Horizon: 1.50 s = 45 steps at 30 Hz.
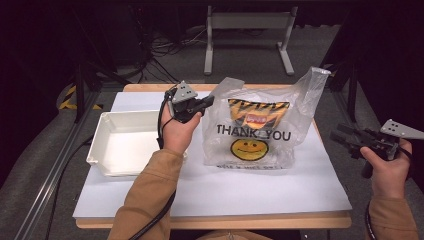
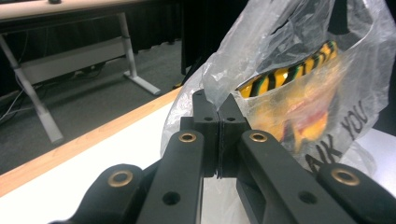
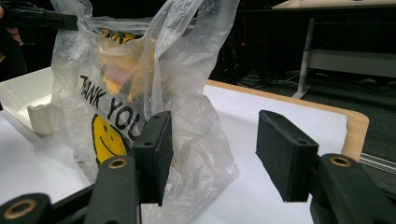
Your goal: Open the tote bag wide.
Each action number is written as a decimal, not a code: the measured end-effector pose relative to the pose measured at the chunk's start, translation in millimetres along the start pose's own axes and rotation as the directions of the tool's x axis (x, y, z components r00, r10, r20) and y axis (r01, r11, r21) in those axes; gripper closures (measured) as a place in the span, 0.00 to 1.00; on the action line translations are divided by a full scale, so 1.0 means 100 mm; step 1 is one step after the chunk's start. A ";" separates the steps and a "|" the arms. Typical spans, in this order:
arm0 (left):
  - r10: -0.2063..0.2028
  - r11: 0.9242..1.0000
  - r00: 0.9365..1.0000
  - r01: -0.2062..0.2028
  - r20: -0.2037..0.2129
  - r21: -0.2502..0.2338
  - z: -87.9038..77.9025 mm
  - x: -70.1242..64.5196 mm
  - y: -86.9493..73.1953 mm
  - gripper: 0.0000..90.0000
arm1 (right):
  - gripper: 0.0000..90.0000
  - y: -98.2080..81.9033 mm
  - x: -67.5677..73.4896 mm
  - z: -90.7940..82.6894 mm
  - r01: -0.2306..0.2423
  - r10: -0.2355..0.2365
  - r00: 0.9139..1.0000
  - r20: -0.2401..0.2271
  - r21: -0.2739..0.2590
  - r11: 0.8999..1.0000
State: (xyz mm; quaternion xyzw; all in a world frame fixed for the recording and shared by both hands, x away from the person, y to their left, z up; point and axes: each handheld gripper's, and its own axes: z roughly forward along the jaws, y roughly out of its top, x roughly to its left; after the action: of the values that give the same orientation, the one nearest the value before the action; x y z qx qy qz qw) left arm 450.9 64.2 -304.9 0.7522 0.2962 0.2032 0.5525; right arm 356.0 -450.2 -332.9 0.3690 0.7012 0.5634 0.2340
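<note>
Translucent plastic shopping bag (image 1: pixel 255 127) with "THANK YOU" and a yellow smiley printed on it stands upright mid-tabletop, toward the far edge, on a white sheet (image 1: pixel 260 187) covering the wooden tabletop (image 1: pixel 150 87). Left gripper (image 1: pixel 209 102) has its jaws pressed together on the bag's left handle loop near the top; in the left gripper view the film (image 2: pixel 224 70) rises straight out from between the closed jaws. Likely purpose: holding that handle up keeps the bag standing and its mouth open. The other handle (image 1: pixel 314 80) sticks up free at the bag's right side.

Right gripper (image 1: pixel 341 136) hovers off the right edge of the tabletop, well apart from the bag, jaws spread with nothing between them. In the right gripper view it faces the bag's side (image 3: pixel 140 93), probably waiting to take the free handle or reach inside.

Contents: a yellow snack packet with black stripes and a red logo (image 1: pixel 257 116) sits inside the bag, upper half, seen through the film. Anything else in there cannot be told.

White rectangular plastic tray (image 1: pixel 102 145) sits near the left edge of the tabletop, beside the bag but not touching it; its inside looks bare.
</note>
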 end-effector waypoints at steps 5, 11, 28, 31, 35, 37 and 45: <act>-0.014 1.000 1.000 0.014 0.005 0.026 0.06 -0.01 -0.10 0.99 | 0.52 0.00 0.00 0.00 0.001 -0.001 1.000 -0.002 0.000 1.000; 0.000 0.999 1.000 -0.002 0.030 0.053 0.13 -0.11 -0.24 0.99 | 0.52 0.02 0.04 0.00 0.015 -0.015 1.000 -0.003 0.000 1.000; -0.074 0.984 0.996 0.066 0.047 0.164 0.29 -0.21 -0.59 0.98 | 0.52 0.05 0.14 0.07 0.043 -0.043 0.999 -0.025 0.012 0.999; -0.086 0.981 0.995 0.076 0.045 0.176 0.31 -0.22 -0.62 0.98 | 0.52 0.05 0.14 0.08 0.041 -0.041 0.999 -0.027 0.016 0.999; -0.111 0.976 0.991 0.094 0.076 0.197 0.38 -0.27 -0.71 0.97 | 0.52 0.05 0.15 0.09 0.047 -0.046 0.998 -0.033 0.018 0.999; -0.108 0.974 0.991 0.090 0.080 0.206 0.41 -0.31 -0.76 0.97 | 0.52 0.05 0.15 0.10 0.047 -0.046 0.998 -0.034 0.019 0.999; -0.131 0.960 0.989 0.110 0.068 0.257 0.50 -0.36 -0.87 0.97 | 0.51 0.05 0.15 0.10 0.049 -0.048 0.998 -0.038 0.019 0.999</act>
State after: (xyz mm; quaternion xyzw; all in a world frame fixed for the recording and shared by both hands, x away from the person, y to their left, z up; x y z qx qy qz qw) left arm 436.6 22.9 -402.5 0.8049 0.3415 0.0979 0.4754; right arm 355.4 -431.5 -329.8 0.3436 0.7198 0.5574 0.2305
